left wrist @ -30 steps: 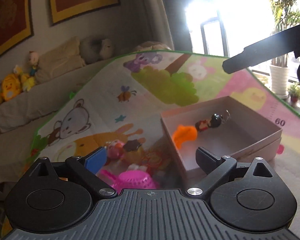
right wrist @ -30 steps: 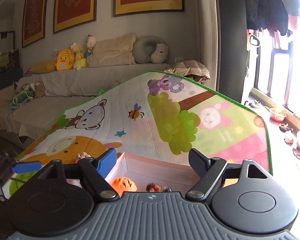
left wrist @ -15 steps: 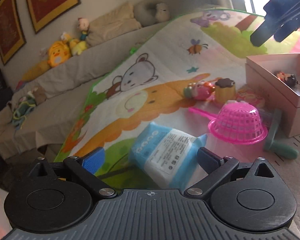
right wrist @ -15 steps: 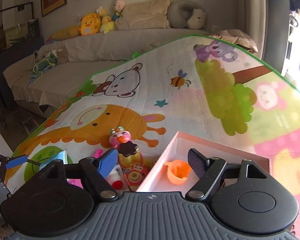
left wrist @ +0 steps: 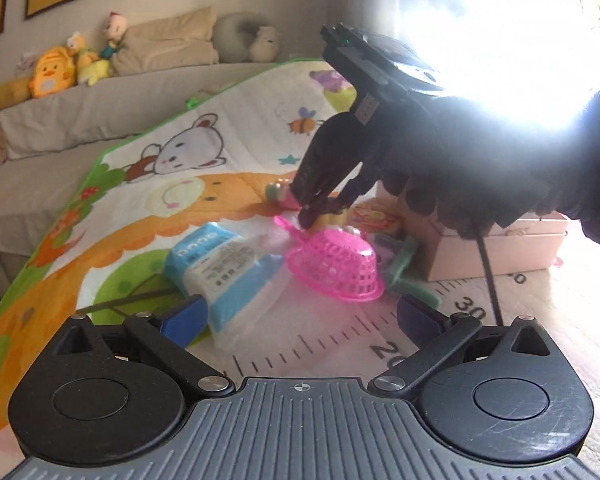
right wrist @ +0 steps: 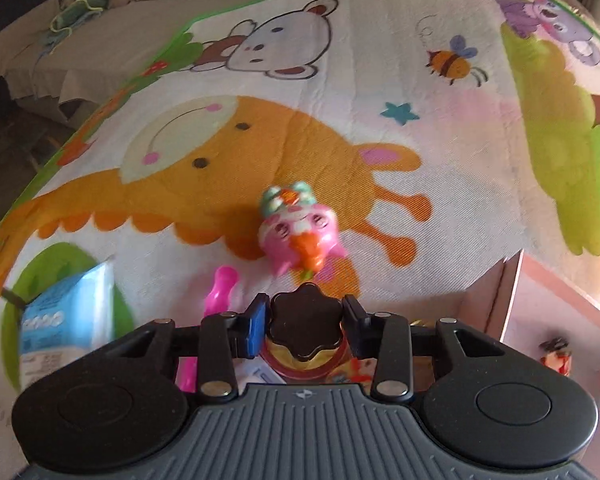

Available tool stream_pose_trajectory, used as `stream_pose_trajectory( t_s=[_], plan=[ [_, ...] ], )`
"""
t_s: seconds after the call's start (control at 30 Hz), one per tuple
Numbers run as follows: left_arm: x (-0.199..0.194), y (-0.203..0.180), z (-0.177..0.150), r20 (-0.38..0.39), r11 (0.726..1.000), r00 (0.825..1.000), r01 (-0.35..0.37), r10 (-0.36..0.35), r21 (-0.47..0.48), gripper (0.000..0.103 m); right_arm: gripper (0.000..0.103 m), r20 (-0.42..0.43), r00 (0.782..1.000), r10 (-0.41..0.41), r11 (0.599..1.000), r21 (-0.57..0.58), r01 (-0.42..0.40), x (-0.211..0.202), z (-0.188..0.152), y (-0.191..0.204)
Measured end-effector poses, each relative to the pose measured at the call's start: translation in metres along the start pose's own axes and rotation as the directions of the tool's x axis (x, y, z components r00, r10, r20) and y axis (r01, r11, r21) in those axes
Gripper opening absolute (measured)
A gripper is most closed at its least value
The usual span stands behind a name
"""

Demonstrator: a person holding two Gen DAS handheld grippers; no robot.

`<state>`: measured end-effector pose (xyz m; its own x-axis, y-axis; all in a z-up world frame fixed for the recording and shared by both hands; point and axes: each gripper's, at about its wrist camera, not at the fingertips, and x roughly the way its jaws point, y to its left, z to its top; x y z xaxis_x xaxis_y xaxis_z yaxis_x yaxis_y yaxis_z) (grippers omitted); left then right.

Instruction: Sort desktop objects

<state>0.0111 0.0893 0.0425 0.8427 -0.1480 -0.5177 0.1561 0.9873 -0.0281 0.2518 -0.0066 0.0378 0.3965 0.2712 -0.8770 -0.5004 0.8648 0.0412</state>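
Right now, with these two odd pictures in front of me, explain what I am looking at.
A person holds a hand-held gripper in each hand; a camera on each looks out along its two fingers. In the left camera's picture, the left hand-held gripper stands wide open and empty, above a blue wipes pack and a pink basket on the cartoon play mat. The right hand-held gripper is closing around a small jar with a dark flower-shaped lid. A pink toy lies beyond it, and a pink box sits to the right.

left gripper (left wrist: 300,312) gapes over the mat (left wrist: 140,208); right gripper (left wrist: 324,208) dips behind pink basket (left wrist: 336,264).
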Motion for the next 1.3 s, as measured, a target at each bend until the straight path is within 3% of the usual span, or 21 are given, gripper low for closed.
stream_pose_trajectory(
  t_s=[0.1,0.2,0.37,0.47,0.63,0.77,0.9,1.0,1.1,1.17,1.23,1.3],
  plan=[
    [-0.003,-0.010,-0.004,0.000,0.999,0.999,0.048,-0.048,0.024,0.103,0.038,-0.042,0.989,0.144,0.986,-0.076,-0.147,-0.028,-0.029,0.021],
    [-0.006,-0.020,-0.009,0.000,0.995,0.997,0.082,-0.083,0.062,0.103,0.039,0.042,0.981,0.189,0.976,-0.116,-0.183,-0.069,-0.054,0.025],
    [0.004,-0.037,-0.020,-0.027,0.986,1.000,0.006,-0.002,0.164,0.103,0.041,0.223,0.973,0.066,0.980,-0.197,-0.021,-0.119,-0.104,0.017],
    [0.012,-0.035,-0.022,-0.045,0.980,0.996,-0.072,0.081,0.184,0.103,0.041,0.228,0.974,0.000,0.963,-0.262,0.061,-0.118,-0.137,0.015],
    [0.009,-0.015,-0.010,-0.063,0.972,0.974,-0.212,0.219,0.105,0.103,0.038,0.231,0.971,-0.056,0.943,-0.307,0.127,-0.088,-0.169,0.016],
    [-0.012,-0.012,0.004,-0.039,0.994,0.994,-0.106,0.106,0.000,0.103,0.022,0.233,0.972,-0.026,0.968,-0.237,0.083,-0.075,-0.171,0.006],
    [-0.010,-0.034,0.008,-0.031,0.996,0.997,-0.068,0.070,0.052,0.103,0.022,0.229,0.972,0.059,0.976,-0.219,-0.007,-0.094,-0.191,0.002],
    [0.004,-0.053,0.008,-0.050,0.995,0.997,-0.061,0.065,0.083,0.103,0.013,0.243,0.969,0.033,0.974,-0.227,0.024,-0.112,-0.217,-0.004],
    [0.021,-0.064,0.009,-0.067,0.995,0.997,-0.041,0.047,0.090,0.103,0.012,0.267,0.963,-0.039,0.981,-0.173,0.088,-0.125,-0.242,-0.019],
    [0.034,-0.073,0.010,-0.085,0.993,0.995,-0.050,0.059,0.106,0.097,0.012,0.284,0.957,-0.057,0.990,-0.108,0.091,-0.131,-0.255,-0.033],
    [0.046,-0.079,0.009,-0.112,0.990,0.991,-0.058,0.073,0.132,0.070,0.015,0.298,0.953,-0.059,0.996,-0.042,0.075,-0.135,-0.265,-0.045],
    [0.055,-0.080,0.009,-0.138,0.989,0.987,-0.069,0.088,0.134,0.060,0.027,0.311,0.948,-0.068,0.998,0.027,0.062,-0.134,-0.273,-0.056]
  ],
)
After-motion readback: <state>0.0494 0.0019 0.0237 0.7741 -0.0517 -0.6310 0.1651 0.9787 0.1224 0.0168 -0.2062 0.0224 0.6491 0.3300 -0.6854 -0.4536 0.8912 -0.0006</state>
